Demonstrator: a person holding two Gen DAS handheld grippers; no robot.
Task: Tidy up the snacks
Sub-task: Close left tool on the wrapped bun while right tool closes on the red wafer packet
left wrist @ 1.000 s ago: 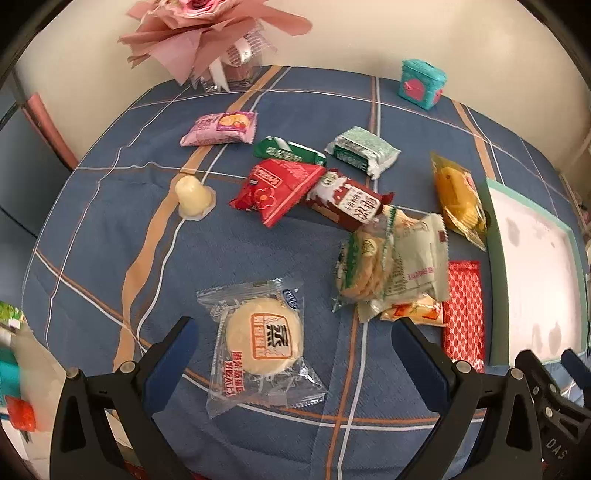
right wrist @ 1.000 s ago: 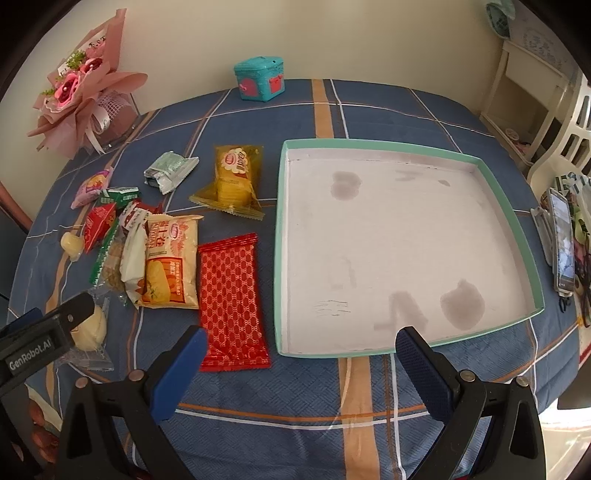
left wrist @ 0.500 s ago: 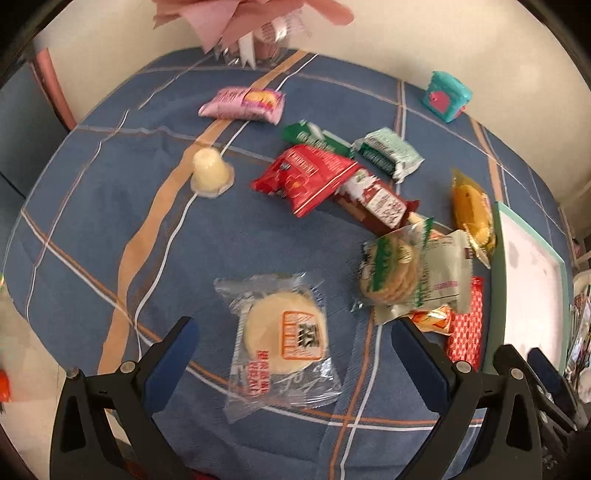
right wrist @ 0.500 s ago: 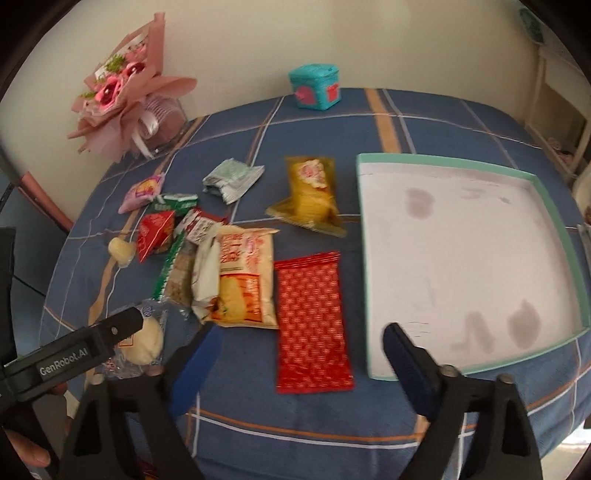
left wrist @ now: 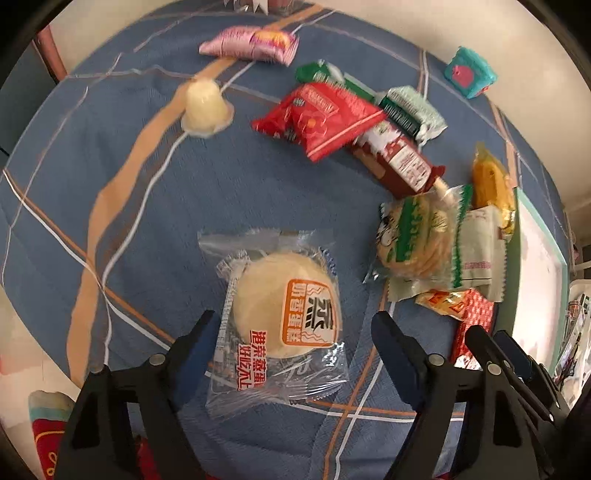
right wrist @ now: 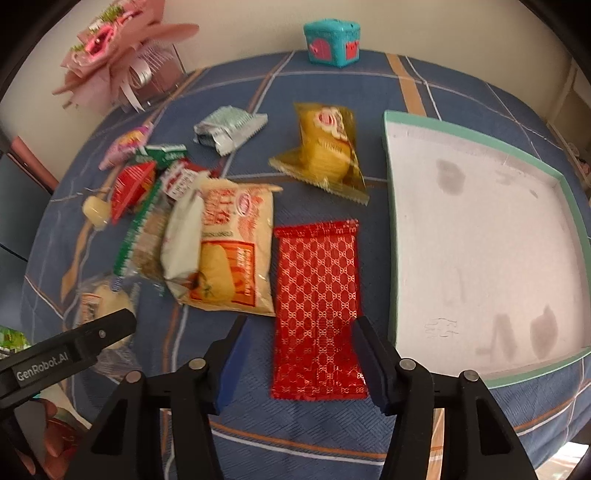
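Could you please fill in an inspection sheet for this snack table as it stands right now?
Surface: blue checked tablecloth, rumpled.
Job's things: loose snacks; red patterned packet and clear-wrapped bun nearest; teal-rimmed tray holds no snacks.
Clutter: pink bouquet, teal box.
Grippers: left gripper closing astride bun; right gripper closing astride red packet; neither pressing yet.
Cables: nothing seen.
Surroundings: cream wall.
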